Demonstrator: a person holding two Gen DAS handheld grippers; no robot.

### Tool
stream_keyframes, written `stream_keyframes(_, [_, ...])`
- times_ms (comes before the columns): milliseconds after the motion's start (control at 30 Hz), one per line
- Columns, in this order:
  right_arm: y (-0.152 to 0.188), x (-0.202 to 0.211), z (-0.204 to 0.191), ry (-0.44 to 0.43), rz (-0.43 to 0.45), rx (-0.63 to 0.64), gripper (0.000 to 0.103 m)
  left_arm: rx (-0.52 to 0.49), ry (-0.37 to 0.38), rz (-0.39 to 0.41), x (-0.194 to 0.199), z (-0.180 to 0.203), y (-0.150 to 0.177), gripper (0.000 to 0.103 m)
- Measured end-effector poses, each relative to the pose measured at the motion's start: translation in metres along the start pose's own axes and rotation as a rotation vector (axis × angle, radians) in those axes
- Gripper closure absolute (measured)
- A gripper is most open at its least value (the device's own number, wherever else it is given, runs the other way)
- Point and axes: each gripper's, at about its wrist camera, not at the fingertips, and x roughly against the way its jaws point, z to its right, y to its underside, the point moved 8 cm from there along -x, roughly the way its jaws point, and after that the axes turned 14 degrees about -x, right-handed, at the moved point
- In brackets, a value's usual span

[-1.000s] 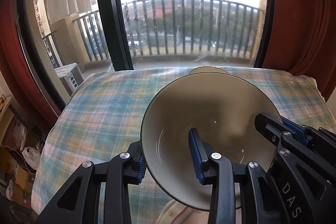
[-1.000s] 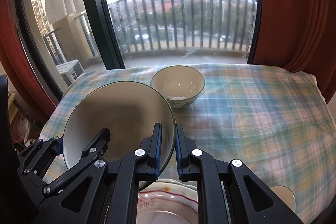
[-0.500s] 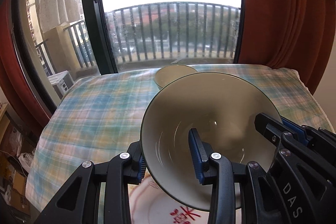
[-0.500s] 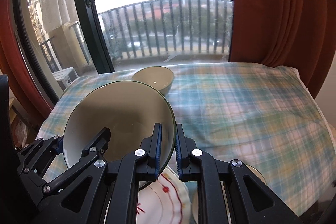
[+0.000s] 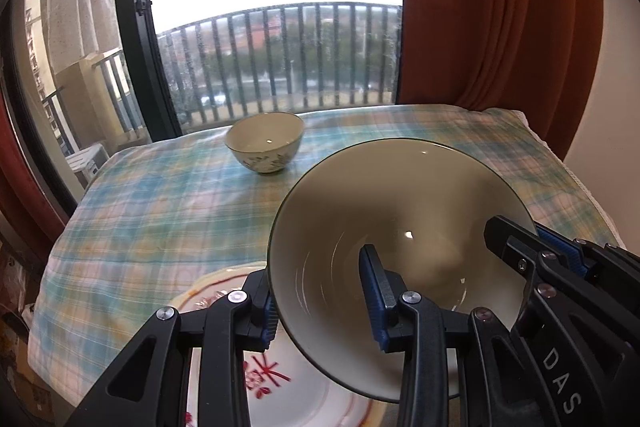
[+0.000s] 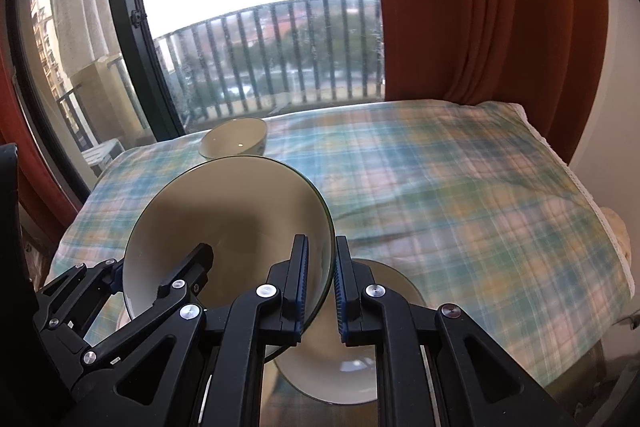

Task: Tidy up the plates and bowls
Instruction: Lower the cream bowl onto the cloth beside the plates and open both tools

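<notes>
Both grippers clamp one large bowl [image 5: 400,227] above the counter [image 5: 160,207] — left gripper [image 5: 320,303] at its seven o'clock rim, right gripper [image 6: 320,279] at four o'clock; small bowl [image 5: 264,141] sits at eleven o'clock.

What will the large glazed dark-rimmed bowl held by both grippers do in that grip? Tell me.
The large glazed dark-rimmed bowl looks rigid ceramic, probably breakable if dropped. Its glossy surface may slip. Left gripper and right gripper pinch opposite rim sides, so it likely won't tip.
</notes>
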Motion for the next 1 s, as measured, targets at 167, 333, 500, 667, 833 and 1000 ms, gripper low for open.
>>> stream_keyframes(167, [0.009,0.003,0.026,0.024,0.003,-0.036,0.088,-0.029,0.024,-0.011,-0.005,0.024,0.004,0.067])
stream_keyframes(333, [0.018,0.0,0.044,0.043,-0.013,-0.054,0.088,-0.039,0.047,-0.03,-0.012,0.044,0.011,0.067])
stream_keyframes(500, [0.027,-0.006,0.055,0.055,-0.033,-0.065,0.088,-0.05,0.062,-0.055,-0.02,0.056,0.019,0.067])
stream_keyframes(667, [0.034,-0.017,0.069,0.065,-0.054,-0.084,0.088,-0.061,0.074,-0.08,-0.031,0.067,0.024,0.067])
stream_keyframes(833, [0.04,-0.03,0.078,0.074,-0.076,-0.089,0.088,-0.068,0.082,-0.109,-0.044,0.074,0.029,0.067])
stream_keyframes(1000, [0.044,-0.035,0.08,0.08,-0.061,-0.072,0.088,-0.074,0.068,-0.109,-0.049,0.076,0.033,0.068])
